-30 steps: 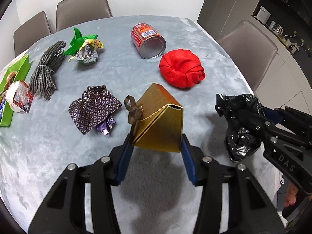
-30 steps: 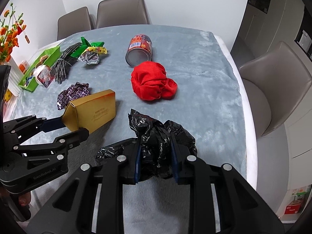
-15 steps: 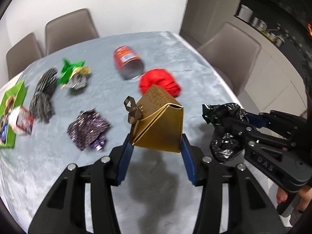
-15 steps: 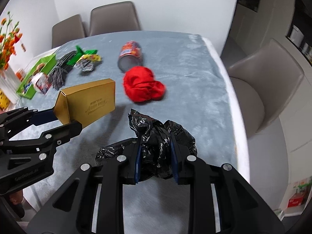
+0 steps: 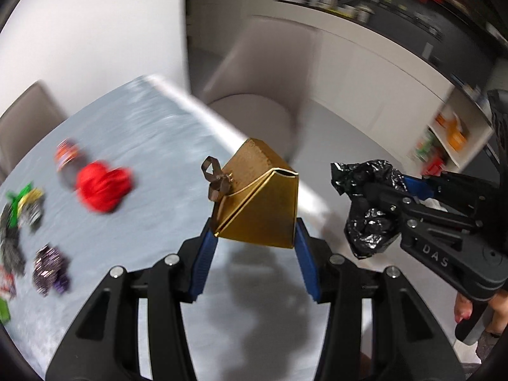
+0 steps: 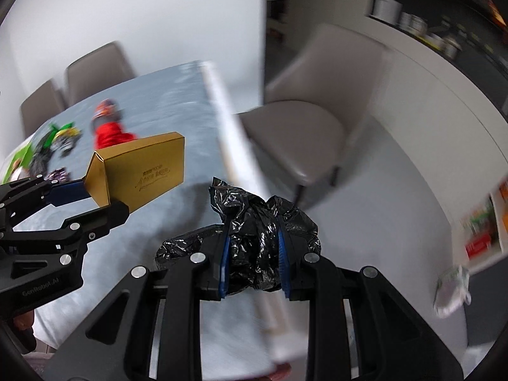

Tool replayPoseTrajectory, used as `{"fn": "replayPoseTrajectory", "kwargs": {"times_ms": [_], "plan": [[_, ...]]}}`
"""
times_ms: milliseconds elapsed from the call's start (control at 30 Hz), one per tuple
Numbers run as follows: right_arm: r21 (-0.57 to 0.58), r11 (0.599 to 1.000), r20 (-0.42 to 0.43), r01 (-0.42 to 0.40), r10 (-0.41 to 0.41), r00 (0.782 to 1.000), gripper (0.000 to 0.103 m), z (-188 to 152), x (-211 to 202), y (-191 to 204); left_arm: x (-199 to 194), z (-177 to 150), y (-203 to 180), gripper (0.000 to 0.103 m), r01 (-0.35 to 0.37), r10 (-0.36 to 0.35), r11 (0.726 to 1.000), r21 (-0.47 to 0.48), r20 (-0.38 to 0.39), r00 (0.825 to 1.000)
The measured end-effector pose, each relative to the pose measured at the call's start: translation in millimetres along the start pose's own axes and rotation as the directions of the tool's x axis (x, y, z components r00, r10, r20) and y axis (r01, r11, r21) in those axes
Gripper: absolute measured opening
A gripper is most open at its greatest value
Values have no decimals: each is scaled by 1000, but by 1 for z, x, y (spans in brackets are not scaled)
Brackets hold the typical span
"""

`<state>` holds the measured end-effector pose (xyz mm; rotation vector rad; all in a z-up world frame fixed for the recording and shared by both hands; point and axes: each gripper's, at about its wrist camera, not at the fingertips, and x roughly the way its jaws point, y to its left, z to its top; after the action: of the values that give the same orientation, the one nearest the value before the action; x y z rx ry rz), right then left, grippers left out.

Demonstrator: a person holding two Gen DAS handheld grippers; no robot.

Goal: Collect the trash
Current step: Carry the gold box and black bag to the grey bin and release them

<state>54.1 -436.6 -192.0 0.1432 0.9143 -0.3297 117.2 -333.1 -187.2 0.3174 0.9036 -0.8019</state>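
Blue-padded left gripper [image 5: 255, 247] clamped on gold gift box [image 5: 260, 209], lifted clear of grey-clothed table [image 5: 133, 146]. Right gripper [image 6: 254, 255] pinched around crumpled black plastic bag [image 6: 254, 238], likewise aloft, past table edge near chair [image 6: 295, 133]. Carry stage, judging by both loads. Next: locating bin, none visible, then releasing. Red cloth [image 5: 103, 187], can [image 5: 68, 158], wrappers [image 5: 49, 265] left behind on table.

Gold box [image 5: 260, 209] and crumpled black bag [image 6: 257, 247] held above table edge.
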Motion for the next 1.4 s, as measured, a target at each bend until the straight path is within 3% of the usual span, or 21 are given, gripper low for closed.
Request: {"fn": "replayPoseTrajectory", "kwargs": {"times_ms": [167,367,500,700,933,1133,1400], "plan": [[121,988,-3,93,-94,996,23,-50,-38,-94,13,3,-104,48,87,-85,990,115,-19,996],[233,950,-52,209,-203,978,23,-125,-78,-203,39,-8,-228,48,203,-189,951,233,-80,979],[315,909,-100,273,-255,962,23,-174,-94,-263,59,-19,-298,48,280,-249,912,301,-136,959],[412,850,-183,327,-275,944,23,-233,-82,-313,114,-49,-378,48,374,-285,839,396,-265,921],[500,789,-267,357,-251,930,23,-309,-7,-356,208,-112,-417,48,442,-269,775,451,-398,877],[524,772,-308,360,-222,925,23,-378,82,-372,297,-173,-439,48,471,-243,750,465,-468,850],[541,773,-327,330,-168,930,24,-444,186,-380,403,-238,-452,49,478,-208,729,490,-506,837]]}}
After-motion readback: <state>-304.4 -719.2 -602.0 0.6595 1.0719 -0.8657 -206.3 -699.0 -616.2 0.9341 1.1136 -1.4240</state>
